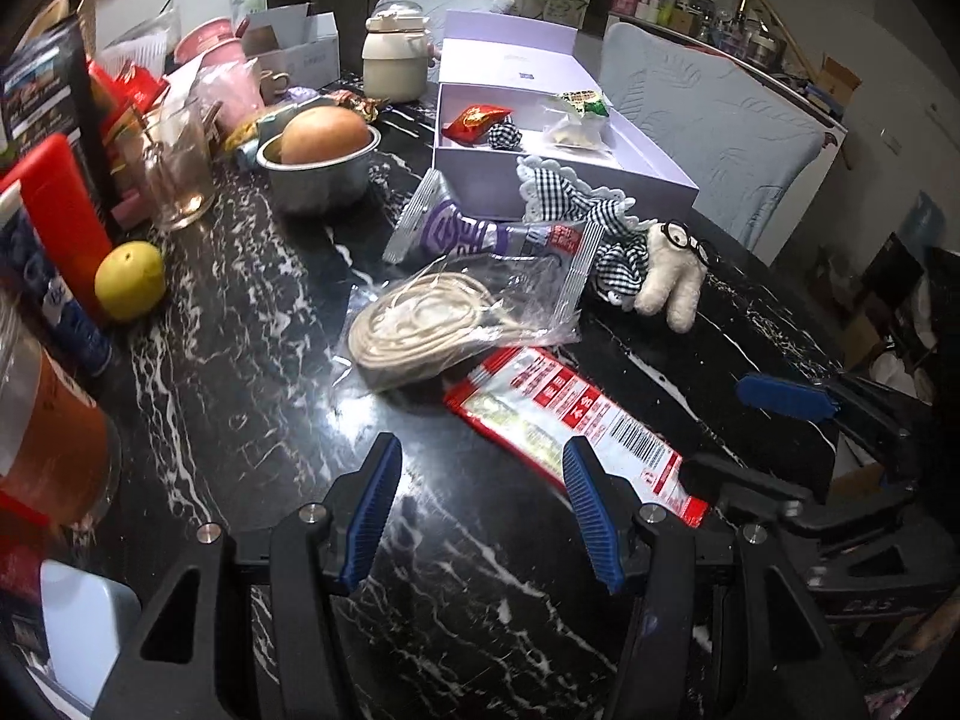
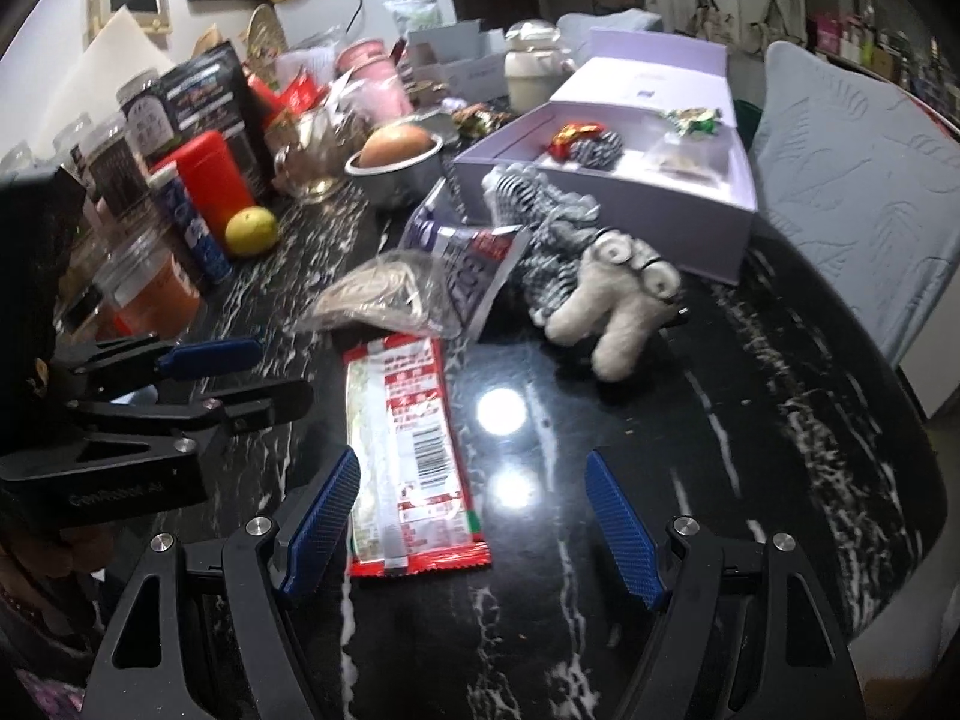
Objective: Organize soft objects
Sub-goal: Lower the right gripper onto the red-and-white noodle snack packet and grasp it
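A white plush toy with glasses and a checked cloth (image 1: 666, 273) lies on the black marble table (image 1: 252, 372), also in the right wrist view (image 2: 606, 306). Behind it stands an open lilac box (image 1: 576, 180) (image 2: 636, 204) holding a red packet (image 1: 477, 120), a checked scrunchie (image 1: 503, 135) and small bags. A red snack packet (image 1: 576, 420) (image 2: 408, 456), a clear bag of cord (image 1: 432, 324) (image 2: 384, 294) and a purple packet (image 1: 480, 234) lie in front. My left gripper (image 1: 480, 516) is open and empty over the table. My right gripper (image 2: 474, 534) is open and empty by the red packet.
A metal bowl with a round fruit (image 1: 321, 162), a lemon (image 1: 129, 279), a glass jug (image 1: 177, 174), jars, a red container (image 1: 51, 204) and boxes crowd the table's left. A cream jar (image 1: 396, 60) stands at the back. A padded chair (image 1: 720, 126) stands to the right.
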{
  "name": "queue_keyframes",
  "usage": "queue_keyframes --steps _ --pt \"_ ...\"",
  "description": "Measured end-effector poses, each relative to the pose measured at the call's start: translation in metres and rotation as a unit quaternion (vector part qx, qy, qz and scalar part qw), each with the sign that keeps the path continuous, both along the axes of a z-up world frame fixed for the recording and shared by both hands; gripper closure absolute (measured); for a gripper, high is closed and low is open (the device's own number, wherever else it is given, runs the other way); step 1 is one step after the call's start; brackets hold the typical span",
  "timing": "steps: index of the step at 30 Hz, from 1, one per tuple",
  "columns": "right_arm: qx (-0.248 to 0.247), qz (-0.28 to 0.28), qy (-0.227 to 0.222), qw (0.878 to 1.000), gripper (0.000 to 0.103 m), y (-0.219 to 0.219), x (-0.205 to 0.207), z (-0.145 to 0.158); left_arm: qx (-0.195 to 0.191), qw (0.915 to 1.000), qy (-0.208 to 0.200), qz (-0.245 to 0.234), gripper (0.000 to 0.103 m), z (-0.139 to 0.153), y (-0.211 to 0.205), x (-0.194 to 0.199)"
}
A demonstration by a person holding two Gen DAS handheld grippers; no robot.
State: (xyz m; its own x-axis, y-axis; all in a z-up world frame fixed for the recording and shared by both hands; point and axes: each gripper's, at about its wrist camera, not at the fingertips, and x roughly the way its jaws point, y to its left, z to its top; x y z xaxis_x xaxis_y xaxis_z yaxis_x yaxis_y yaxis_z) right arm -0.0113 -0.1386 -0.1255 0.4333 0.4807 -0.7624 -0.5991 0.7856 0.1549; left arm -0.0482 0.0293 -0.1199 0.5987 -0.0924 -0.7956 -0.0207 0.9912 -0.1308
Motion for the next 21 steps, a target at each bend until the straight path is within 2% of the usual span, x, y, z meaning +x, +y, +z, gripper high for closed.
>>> queue_keyframes --steps 2,6,13,17,18,19,21 --pt "-0.013 0.010 0.005 1.000 0.025 0.008 0.000 -0.006 -0.002 1.0000 0.001 0.002 0.048 -0.003 0.005 -0.003" --pt "-0.008 0.029 0.026 0.999 0.025 0.020 0.004 -0.015 -0.017 0.9998 0.003 0.012 0.048 -0.004 0.016 -0.006" --pt "-0.033 0.051 0.028 0.998 0.022 0.044 0.004 -0.025 -0.031 0.9987 -0.004 0.040 0.048 0.001 0.034 -0.007" --pt "-0.073 0.051 -0.018 0.996 0.021 0.056 -0.003 -0.032 -0.028 0.9984 -0.019 0.045 0.048 0.007 0.039 -0.007" --pt "-0.079 0.049 -0.027 0.995 0.028 0.057 -0.005 -0.033 -0.024 0.9985 -0.024 0.044 0.048 0.010 0.039 -0.006" --pt "-0.081 0.047 -0.039 0.995 0.046 0.058 -0.008 -0.032 -0.020 0.9985 -0.027 0.043 0.048 0.011 0.038 -0.006" --pt "-0.078 0.051 -0.044 0.995 0.056 0.058 -0.011 -0.031 -0.014 0.9985 -0.031 0.043 0.048 0.013 0.038 -0.004"
